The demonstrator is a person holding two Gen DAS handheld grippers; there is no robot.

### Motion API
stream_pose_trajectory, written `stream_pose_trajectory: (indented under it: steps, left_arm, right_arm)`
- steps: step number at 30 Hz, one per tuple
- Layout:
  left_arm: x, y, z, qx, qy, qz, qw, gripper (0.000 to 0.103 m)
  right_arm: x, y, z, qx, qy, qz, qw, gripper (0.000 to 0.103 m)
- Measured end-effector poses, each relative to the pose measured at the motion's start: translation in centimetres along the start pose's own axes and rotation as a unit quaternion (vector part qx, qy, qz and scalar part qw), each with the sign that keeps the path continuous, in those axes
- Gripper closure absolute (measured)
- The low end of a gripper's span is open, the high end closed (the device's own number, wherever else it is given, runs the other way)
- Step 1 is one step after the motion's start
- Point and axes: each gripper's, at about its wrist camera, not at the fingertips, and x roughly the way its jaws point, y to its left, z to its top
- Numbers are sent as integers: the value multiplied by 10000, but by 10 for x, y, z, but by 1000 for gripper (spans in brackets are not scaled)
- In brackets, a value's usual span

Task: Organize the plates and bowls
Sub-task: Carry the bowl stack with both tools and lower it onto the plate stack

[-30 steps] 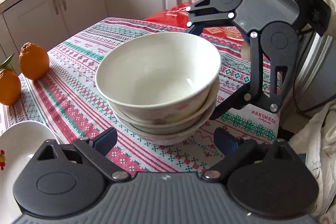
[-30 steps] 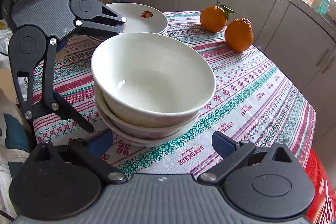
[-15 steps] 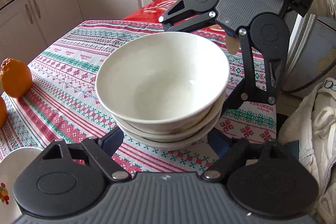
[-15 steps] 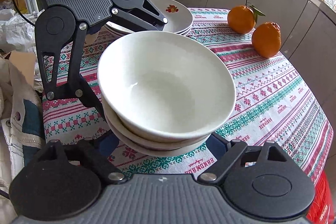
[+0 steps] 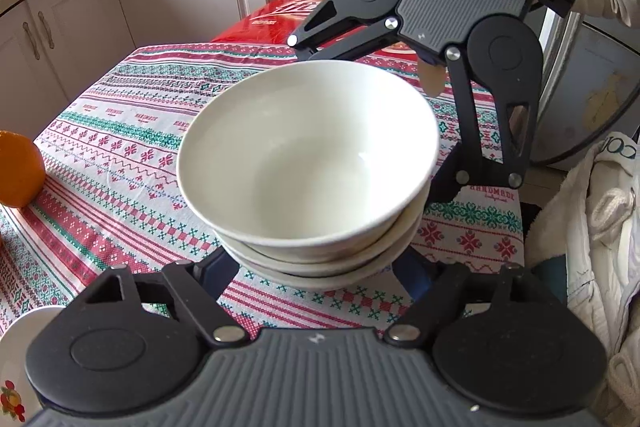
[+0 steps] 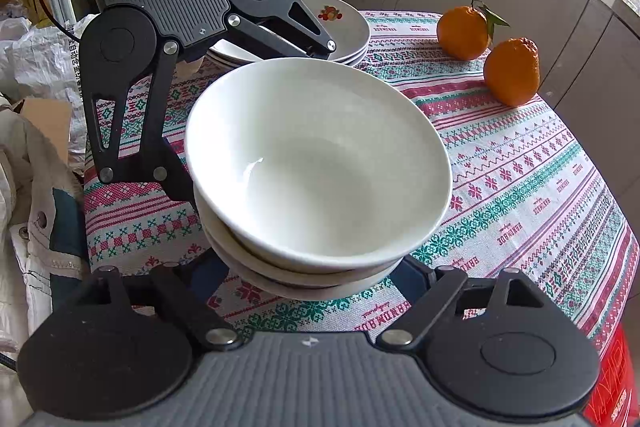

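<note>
From my right gripper [image 6: 310, 273], tablecloth [image 6: 520, 187] at three o'clock lies free; plates [image 6: 344, 27] at twelve and oranges [image 6: 512, 71] at two block.

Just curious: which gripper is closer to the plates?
Left. The left gripper is beside the plates; the right gripper is across the bowls from them.

Bowl stack [image 6: 316, 163] between both grippers, over tablecloth [image 6: 520, 187]; plates [image 6: 340, 23] behind; oranges [image 6: 512, 71] far right
</note>
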Motion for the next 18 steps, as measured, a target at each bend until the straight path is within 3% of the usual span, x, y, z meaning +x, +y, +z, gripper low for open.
stream_pose_trajectory:
  steps: [18]
  left_arm:
    - [-10, 1, 0, -147, -44, 49, 9999, 20]
  right_arm:
    - [-7, 4, 7, 39, -30, -2, 10000, 15]
